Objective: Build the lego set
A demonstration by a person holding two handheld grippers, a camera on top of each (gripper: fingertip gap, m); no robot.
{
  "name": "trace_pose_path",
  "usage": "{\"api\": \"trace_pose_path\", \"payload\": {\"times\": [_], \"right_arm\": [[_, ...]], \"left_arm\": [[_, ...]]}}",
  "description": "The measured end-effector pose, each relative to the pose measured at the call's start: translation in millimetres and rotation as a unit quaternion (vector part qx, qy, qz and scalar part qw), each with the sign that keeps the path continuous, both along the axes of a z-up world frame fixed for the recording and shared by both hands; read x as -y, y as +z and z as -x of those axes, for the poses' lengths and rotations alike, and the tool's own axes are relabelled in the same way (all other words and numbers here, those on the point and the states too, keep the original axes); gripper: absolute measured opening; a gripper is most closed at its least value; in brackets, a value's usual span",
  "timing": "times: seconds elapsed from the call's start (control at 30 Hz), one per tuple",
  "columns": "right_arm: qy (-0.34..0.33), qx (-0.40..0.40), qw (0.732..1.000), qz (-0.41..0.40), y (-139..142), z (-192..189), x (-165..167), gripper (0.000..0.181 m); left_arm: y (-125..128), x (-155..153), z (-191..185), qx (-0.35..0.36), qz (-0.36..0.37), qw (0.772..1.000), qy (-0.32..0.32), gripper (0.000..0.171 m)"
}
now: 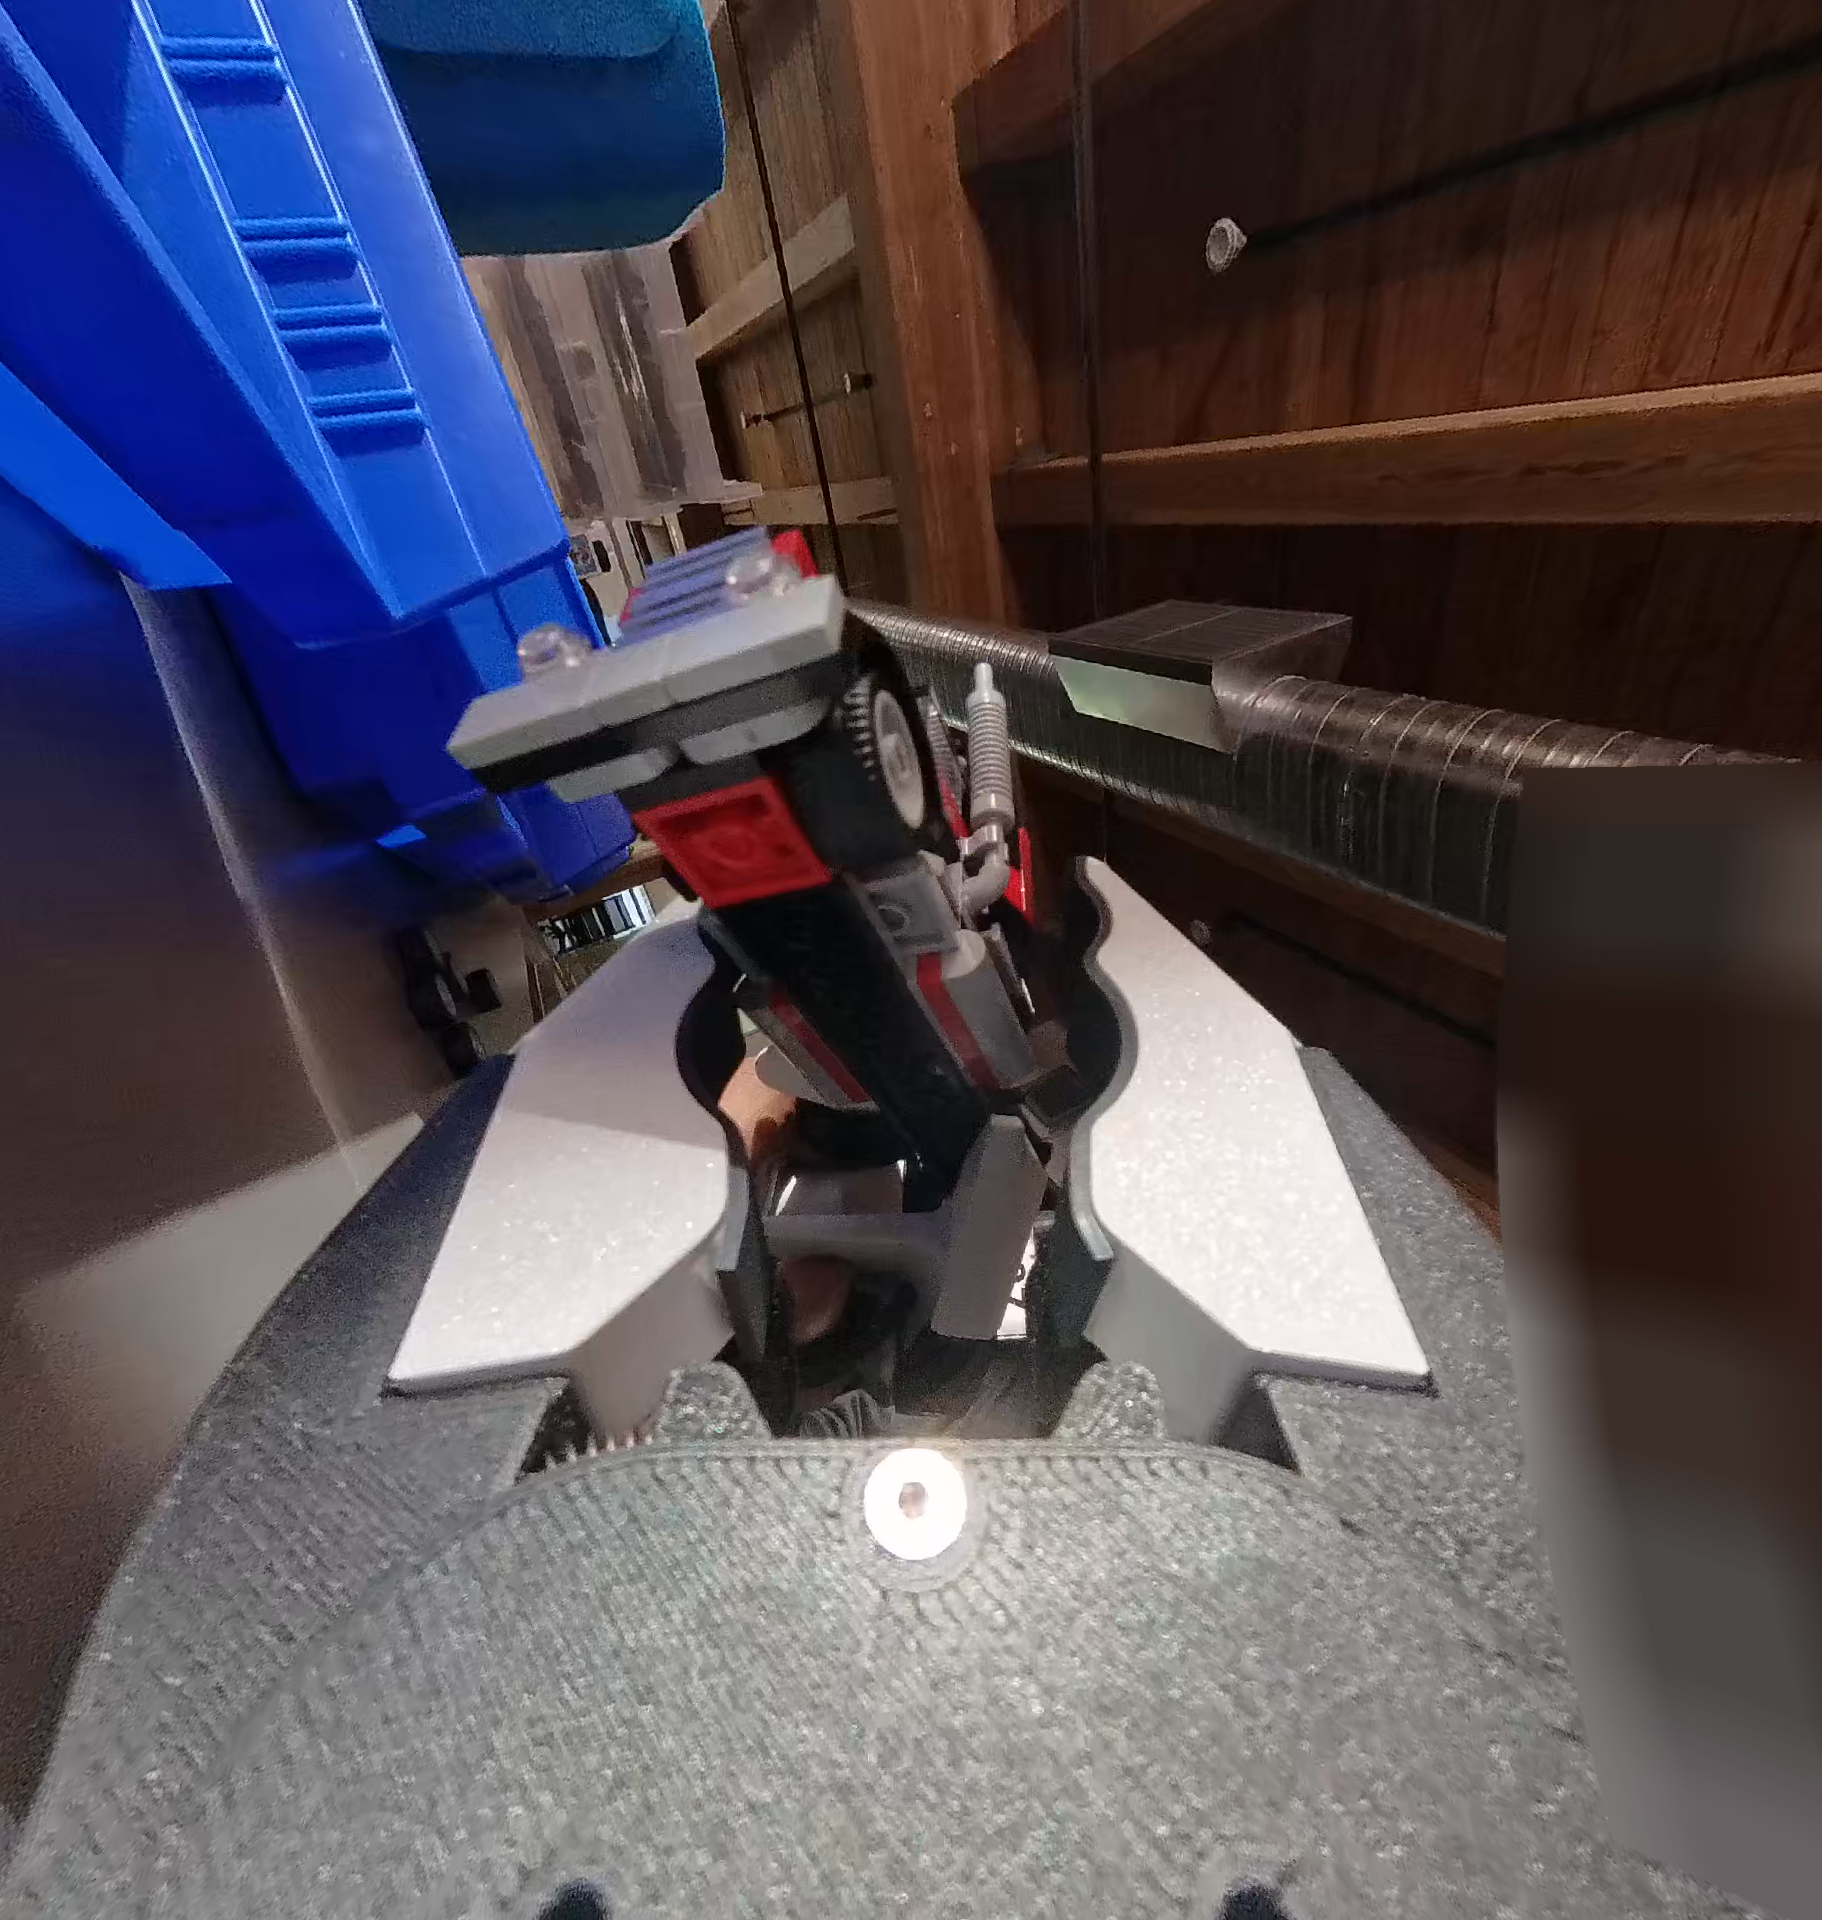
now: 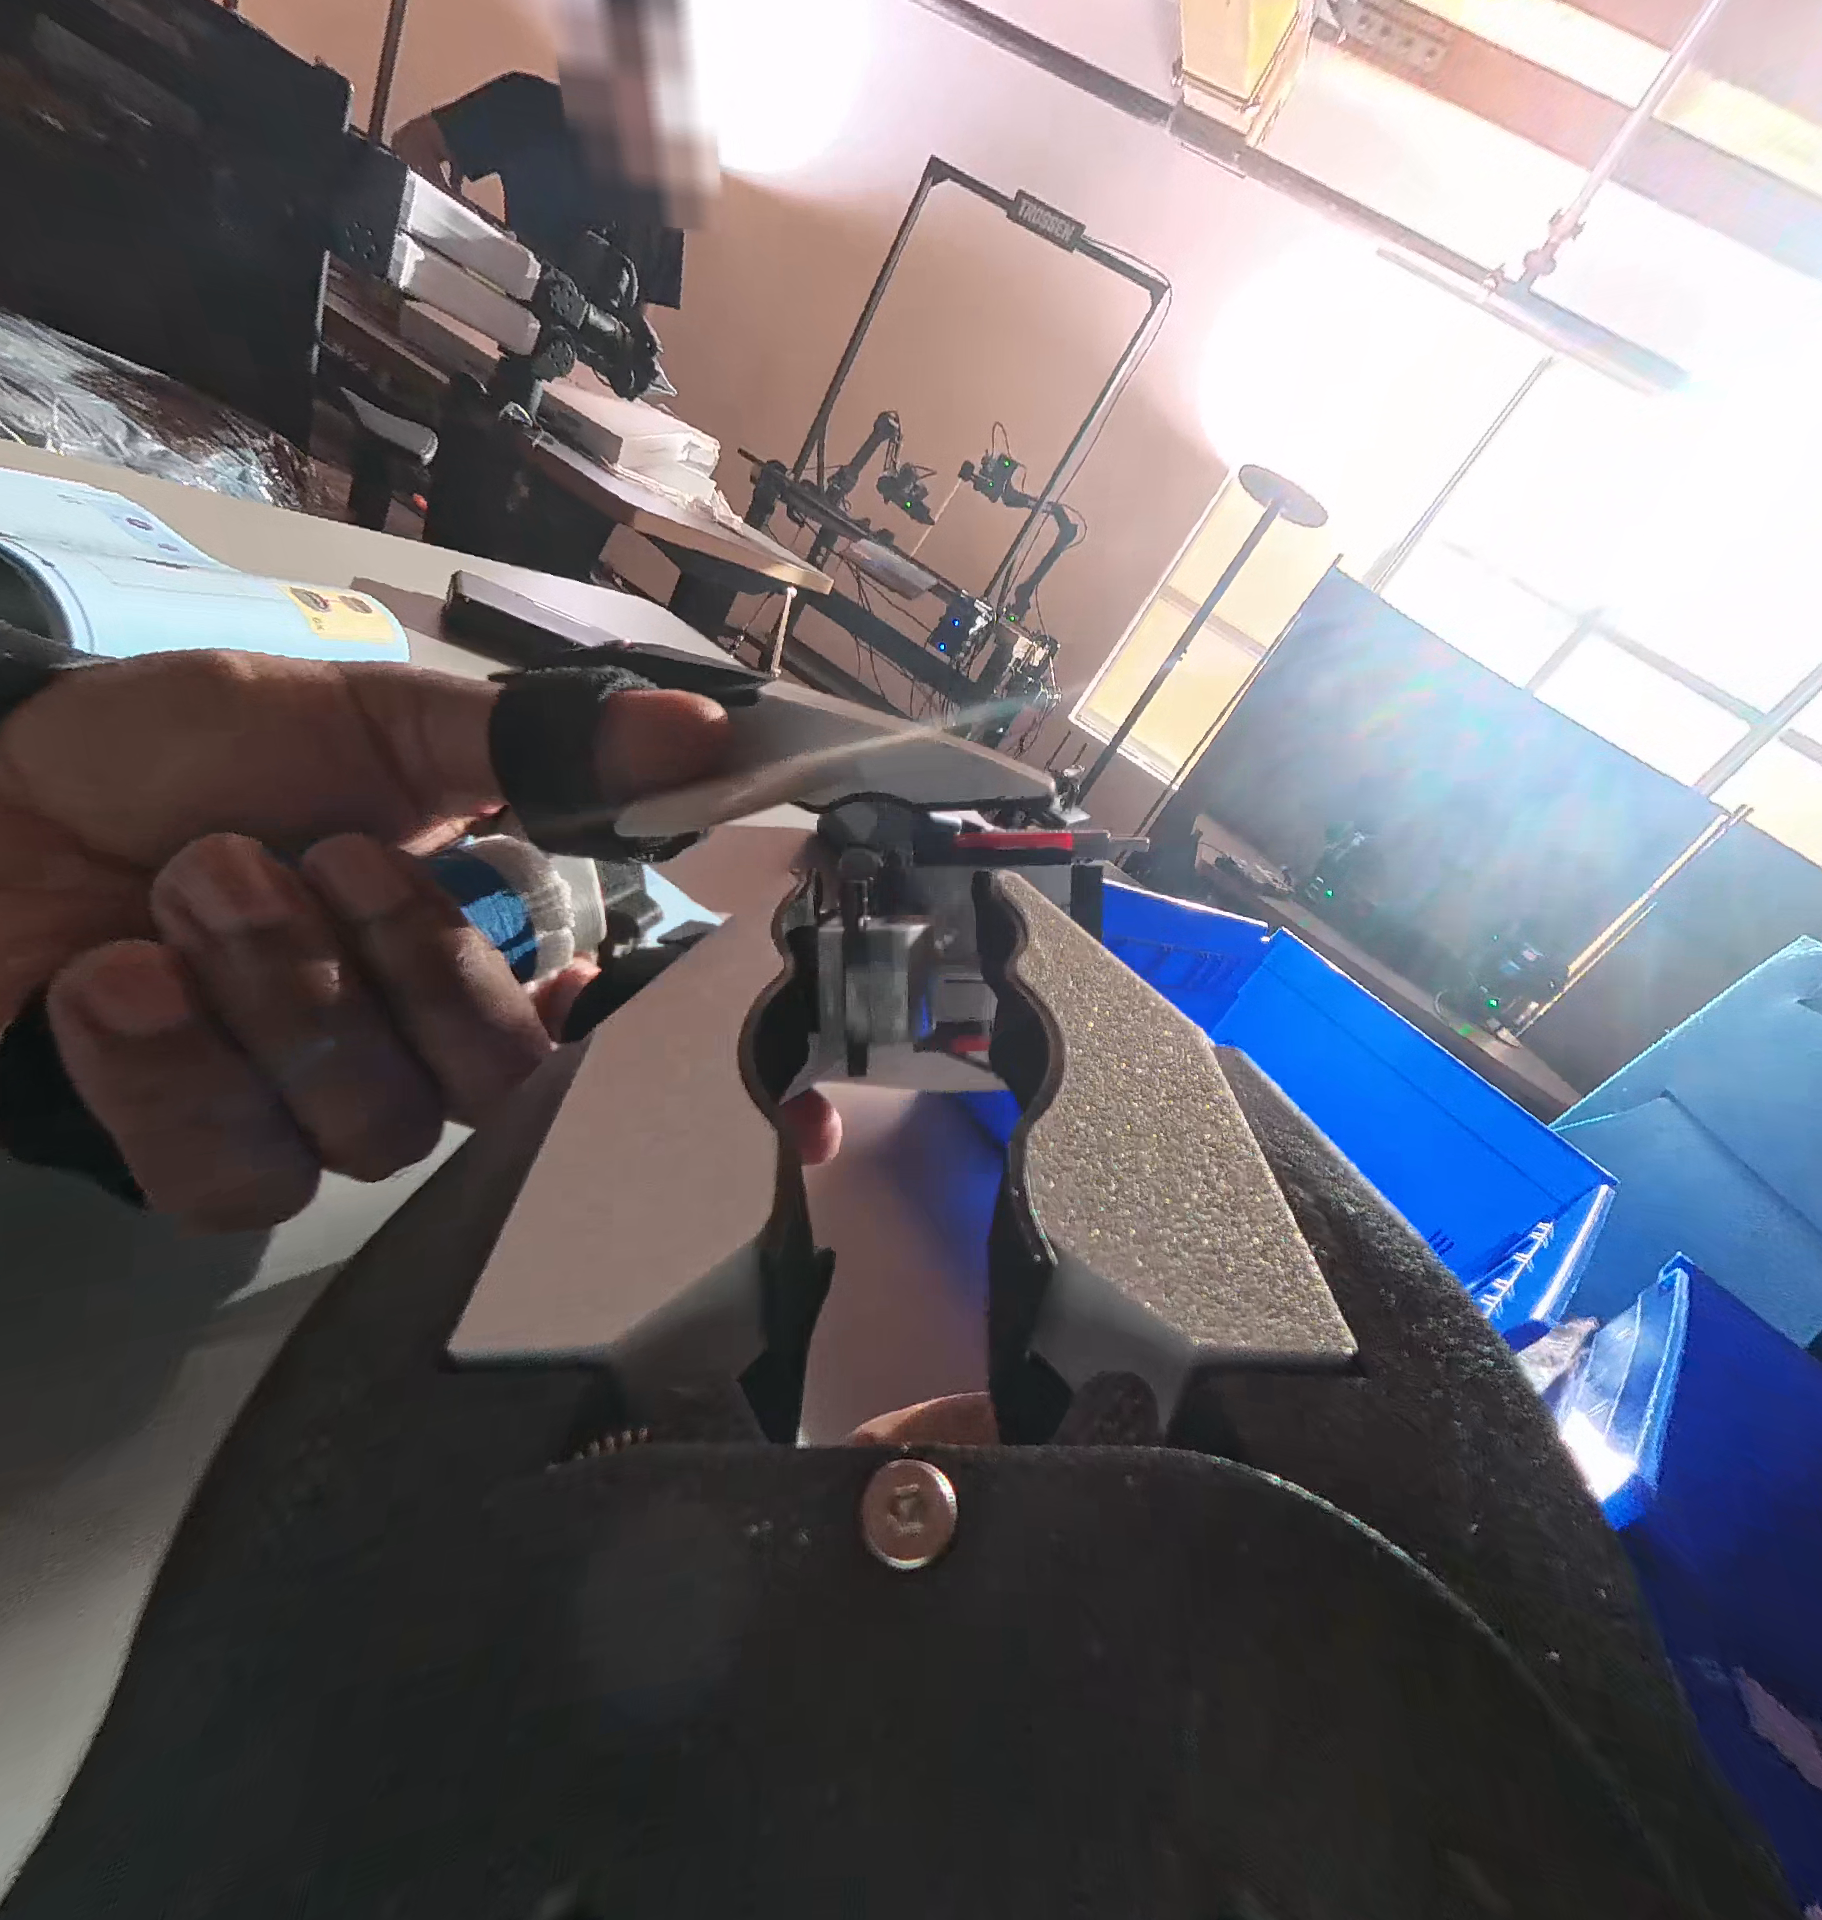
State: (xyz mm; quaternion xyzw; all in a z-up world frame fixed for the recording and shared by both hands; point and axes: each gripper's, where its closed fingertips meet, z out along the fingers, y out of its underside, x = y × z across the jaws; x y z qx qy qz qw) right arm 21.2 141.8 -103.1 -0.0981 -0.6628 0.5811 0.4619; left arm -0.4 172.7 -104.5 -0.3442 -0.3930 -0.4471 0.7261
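Note:
The lego model [image 1: 782, 790] is a black, red and grey vehicle with a grey plate, a wheel and a grey exhaust pipe. My left gripper [image 1: 891, 935] is shut on its lower body, and the model sticks up and tilts left out of the jaws. In the right wrist view my right gripper [image 2: 891, 914] has its fingers closed around the grey end of the model [image 2: 876, 987]. The left gripper [image 2: 834, 769] shows there edge-on above it, held by a person's hand [image 2: 263, 935]. Both grippers hold the model in the air between them.
Blue plastic bins stand close on the left [image 1: 263, 416] and show on the right in the right wrist view [image 2: 1406, 1091]. Wooden shelving [image 1: 1406, 468] fills the right side. A grey table [image 2: 263, 540] holds a pale blue booklet [image 2: 107, 582] and a dark flat device [image 2: 574, 623].

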Motion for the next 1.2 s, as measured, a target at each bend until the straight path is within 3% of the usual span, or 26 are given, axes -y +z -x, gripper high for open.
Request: {"api": "trace_pose_path", "payload": {"times": [0.27, 0.43, 0.6, 0.73, 1.03, 1.2], "right_arm": [[0.009, -0.007, 1.0, -0.017, -5.6, -1.3, 3.1, 0.033], [0.001, -0.001, 1.0, -0.029, -8.1, 0.3, 4.3, 0.032], [-0.019, 0.052, 0.998, -0.043, -20.1, 10.2, 4.0, 0.056], [-0.022, 0.055, 0.996, -0.059, -19.0, 10.9, 7.7, 0.044], [-0.026, 0.053, 0.995, -0.077, -17.9, 12.4, 11.2, 0.022], [-0.024, 0.019, 0.998, -0.057, -11.8, 10.4, 11.6, 0.022]], "left_arm": [[-9.1, -3.4, 1.1, 0.059, -0.02, 0.998, 0.002, 0.059], [-7.3, 0.8, 3.3, -0.004, 0.018, 0.999, 0.038, 0.059], [-6.2, 9.8, 12.5, -0.064, 0.087, 0.989, 0.097, 0.059], [-9.3, 8.3, 13.0, -0.102, 0.139, 0.977, 0.125, 0.059], [-3.4, 8.2, 10.5, -0.135, 0.155, 0.969, 0.139, 0.059], [7.9, 13.5, 9.4, -0.12, 0.101, 0.979, 0.13, 0.058]]}}
